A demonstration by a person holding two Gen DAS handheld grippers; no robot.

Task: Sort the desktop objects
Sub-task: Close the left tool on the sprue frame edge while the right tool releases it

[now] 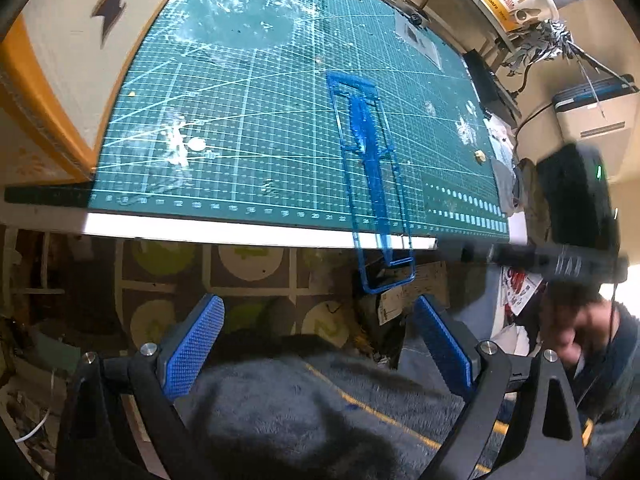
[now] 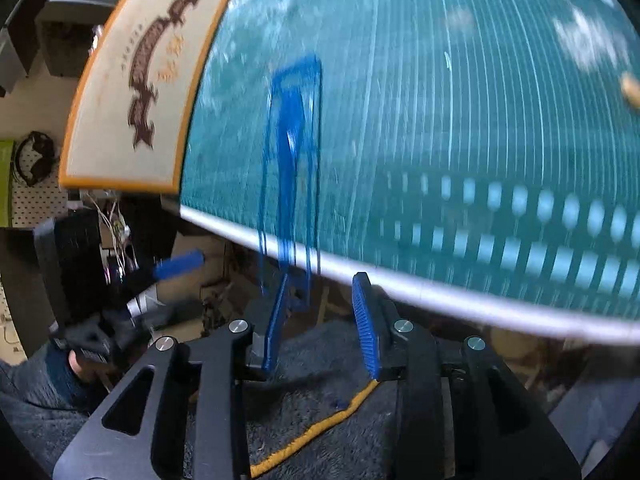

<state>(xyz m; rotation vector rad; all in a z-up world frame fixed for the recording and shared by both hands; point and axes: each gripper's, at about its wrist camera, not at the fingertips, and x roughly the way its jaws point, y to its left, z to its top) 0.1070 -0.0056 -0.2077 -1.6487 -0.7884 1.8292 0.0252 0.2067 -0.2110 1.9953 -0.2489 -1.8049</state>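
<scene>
Blue plastic frame (image 1: 370,168) on the cutting mat (image 1: 240,120), long axis running straight away from both grippers, near end overhanging the desk edge. Right gripper (image 2: 320,320), jaws apart, sits nearest, its tips flanking that end; left gripper (image 1: 320,344), jaws apart, holds nothing.

One blue plastic parts frame (image 1: 370,168) lies ahead of the left gripper (image 1: 320,344), its near end overhanging the desk edge. One green cutting mat (image 1: 240,120) sits beneath it. One cream, orange-edged box (image 1: 60,64) lies ahead to the left. Two grippers show, the right gripper (image 2: 320,320) close behind the frame's near end.
</scene>
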